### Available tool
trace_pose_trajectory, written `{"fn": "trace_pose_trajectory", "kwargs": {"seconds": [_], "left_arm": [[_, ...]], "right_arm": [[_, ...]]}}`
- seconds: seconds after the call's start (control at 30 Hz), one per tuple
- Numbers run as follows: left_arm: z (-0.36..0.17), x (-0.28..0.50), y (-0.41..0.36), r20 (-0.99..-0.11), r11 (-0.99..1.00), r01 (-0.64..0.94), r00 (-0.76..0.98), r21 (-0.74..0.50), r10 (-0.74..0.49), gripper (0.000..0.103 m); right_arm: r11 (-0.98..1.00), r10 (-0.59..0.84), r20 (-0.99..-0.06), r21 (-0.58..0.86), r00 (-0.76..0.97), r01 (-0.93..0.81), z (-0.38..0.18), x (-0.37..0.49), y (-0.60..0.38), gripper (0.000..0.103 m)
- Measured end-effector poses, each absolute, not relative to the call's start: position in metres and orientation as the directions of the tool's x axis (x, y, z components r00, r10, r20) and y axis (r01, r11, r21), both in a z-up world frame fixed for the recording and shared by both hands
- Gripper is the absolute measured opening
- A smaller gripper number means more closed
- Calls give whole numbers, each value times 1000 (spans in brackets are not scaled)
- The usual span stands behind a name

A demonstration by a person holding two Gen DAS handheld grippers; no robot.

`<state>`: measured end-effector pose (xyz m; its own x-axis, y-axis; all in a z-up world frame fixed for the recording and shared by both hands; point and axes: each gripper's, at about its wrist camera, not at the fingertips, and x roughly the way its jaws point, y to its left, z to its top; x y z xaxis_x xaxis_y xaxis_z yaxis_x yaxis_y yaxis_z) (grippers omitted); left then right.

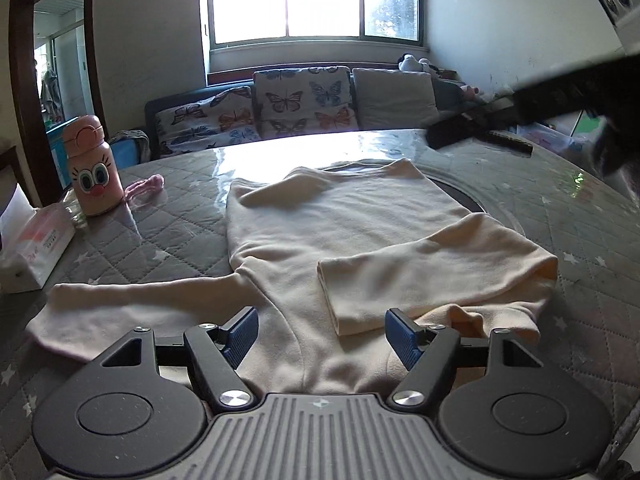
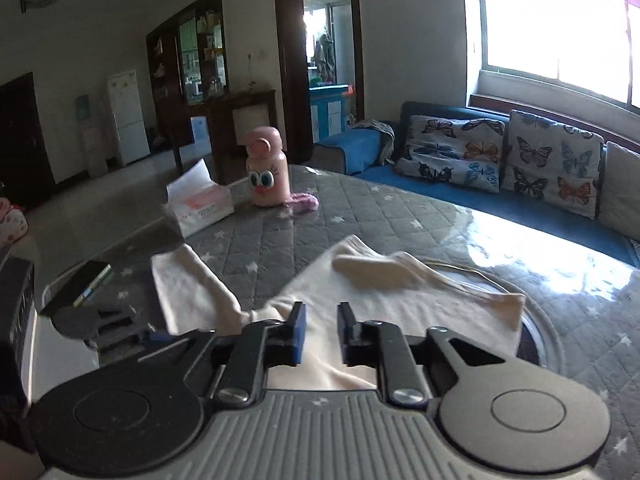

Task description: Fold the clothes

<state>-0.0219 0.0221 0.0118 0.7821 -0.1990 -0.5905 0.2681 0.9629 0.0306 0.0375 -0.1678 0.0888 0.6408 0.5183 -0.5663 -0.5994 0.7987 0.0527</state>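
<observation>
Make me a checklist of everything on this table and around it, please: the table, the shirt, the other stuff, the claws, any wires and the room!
Surface: round table under a grey quilted star cover with a shiny clear sheet on top.
Job's things: cream long-sleeved shirt lying flat; one sleeve folded over the body, the other sleeve still spread out sideways.
Clutter: pink cartoon bottle, tissue box, pink cloth, dark phone-like thing.
Grippers: left claw open above the shirt, holding nothing; right claw slightly open, nothing between its fingers.
Cables: nothing seen.
Surroundings: sofa with butterfly cushions, bright window, doorway, white fridge.
</observation>
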Motion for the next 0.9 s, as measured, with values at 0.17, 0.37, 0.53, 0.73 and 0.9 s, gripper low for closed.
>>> {"fn": "trace_pose_trajectory", "kwargs": {"seconds": [0.17,0.37,0.53,0.73,0.9], "left_arm": [[13,-13,13,-590,959,282,778,20,-216,70],[5,1,0,-621,952,307,749,18,-230,61],[-5,9,-4,-663,954,299,717,14,-215,38],[0,11,-5,-665,957,290,716,2,-215,9],[32,12,-11,-598,953,303,767,17,-234,8]], "right_arm": [[836,417,-647,-3,638,-549,69,34,-205,41],[876,305,-728,-39,615,-481,29,21,-245,51],[889,287,-738,-33,611,-457,13,12,-261,55],[891,297,-739,-13,605,-454,3,6,-266,58],[893,294,-737,-16,608,-450,-1,3,-266,59]]}}
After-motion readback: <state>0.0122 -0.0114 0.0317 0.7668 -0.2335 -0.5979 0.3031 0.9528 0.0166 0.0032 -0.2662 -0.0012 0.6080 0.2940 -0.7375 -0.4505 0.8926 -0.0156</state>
